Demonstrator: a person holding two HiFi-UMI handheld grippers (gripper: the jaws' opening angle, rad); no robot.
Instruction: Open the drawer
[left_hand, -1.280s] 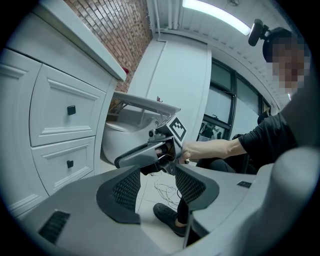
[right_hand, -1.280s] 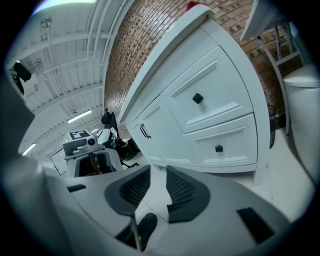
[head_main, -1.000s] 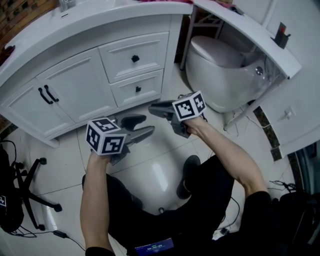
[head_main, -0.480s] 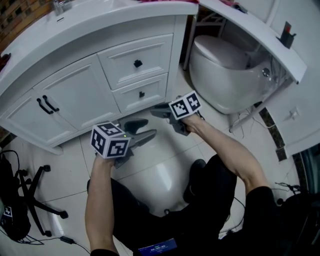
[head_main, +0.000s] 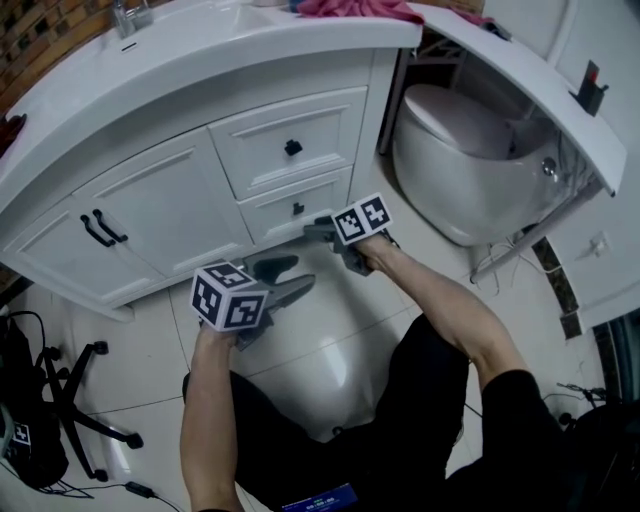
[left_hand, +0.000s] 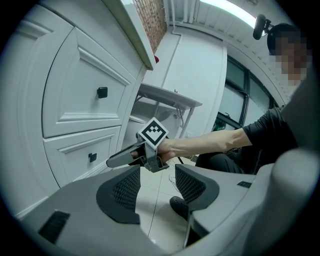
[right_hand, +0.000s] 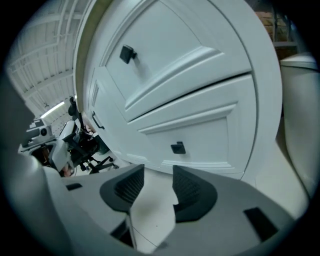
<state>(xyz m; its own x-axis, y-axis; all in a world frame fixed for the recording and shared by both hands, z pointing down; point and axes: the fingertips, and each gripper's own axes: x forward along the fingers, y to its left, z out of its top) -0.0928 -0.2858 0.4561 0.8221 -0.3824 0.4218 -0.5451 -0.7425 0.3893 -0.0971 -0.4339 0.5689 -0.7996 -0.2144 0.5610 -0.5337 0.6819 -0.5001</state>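
The white vanity (head_main: 200, 60) has two drawers stacked at its right end. The upper drawer (head_main: 270, 135) carries a black knob (head_main: 293, 148), and the lower drawer (head_main: 315, 195) carries a smaller black knob (head_main: 298, 209). My right gripper (head_main: 314, 229) hangs low, just in front of the lower drawer. Its jaws are opening, with nothing between them. In the right gripper view the lower knob (right_hand: 177, 148) sits just beyond the right gripper (right_hand: 157, 186), apart from its pads. My left gripper (head_main: 287, 276) hovers over the floor further back, open and empty. It looks at the right gripper (left_hand: 114, 161) from the side.
A white toilet (head_main: 470, 160) stands right of the vanity under a slanted white shelf (head_main: 540, 90). Two cabinet doors with black handles (head_main: 100, 228) are left of the drawers. An office chair base (head_main: 70, 395) sits at the lower left on the glossy tile floor (head_main: 320, 340).
Both grippers have moved toward the vanity and lower. The right one has come close to the lower drawer front, and the left has trailed behind it.
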